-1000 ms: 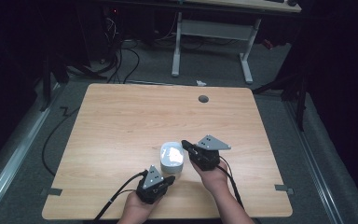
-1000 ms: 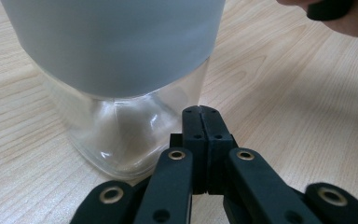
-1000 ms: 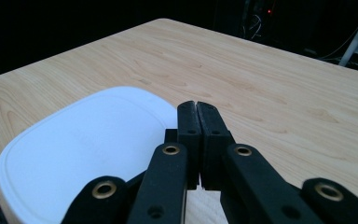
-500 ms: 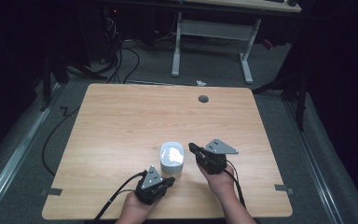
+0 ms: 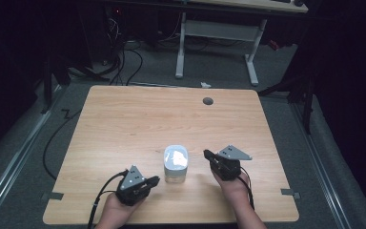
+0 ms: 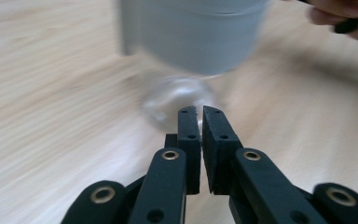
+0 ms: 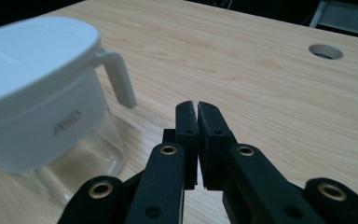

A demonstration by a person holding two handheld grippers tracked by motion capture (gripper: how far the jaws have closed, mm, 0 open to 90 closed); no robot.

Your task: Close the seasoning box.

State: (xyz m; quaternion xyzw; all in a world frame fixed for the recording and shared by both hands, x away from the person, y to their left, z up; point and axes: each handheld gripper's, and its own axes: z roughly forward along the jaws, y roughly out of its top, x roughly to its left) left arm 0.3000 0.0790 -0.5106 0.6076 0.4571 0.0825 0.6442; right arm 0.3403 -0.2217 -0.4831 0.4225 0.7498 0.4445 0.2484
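Note:
A jug (image 5: pixel 175 162) with a white lid and a clear base stands at the near middle of the wooden table (image 5: pixel 171 109). In the right gripper view the jug (image 7: pixel 37 93) is at the left, its handle (image 7: pixel 116 77) pointing toward me. My left gripper (image 5: pixel 153 180) lies low to the jug's left, tips aimed at it but apart from it. Its jaws (image 6: pixel 199 109) have just been opening and show a narrow gap with nothing in it, and the blurred jug (image 6: pixel 191 32) is ahead. My right gripper (image 5: pixel 207 153) is to the jug's right, shut and empty (image 7: pixel 197 105).
A round cable hole (image 5: pixel 208 100) sits near the table's far edge, also seen in the right gripper view (image 7: pixel 325 51). Beyond the table stand a white desk frame (image 5: pixel 214 28) and floor cables (image 5: pixel 124 57). The person's hands enter at the near edge.
Both grippers have drawn away from the jug: the left one slid left, the right one moved right and nearer the person. The jug has not moved.

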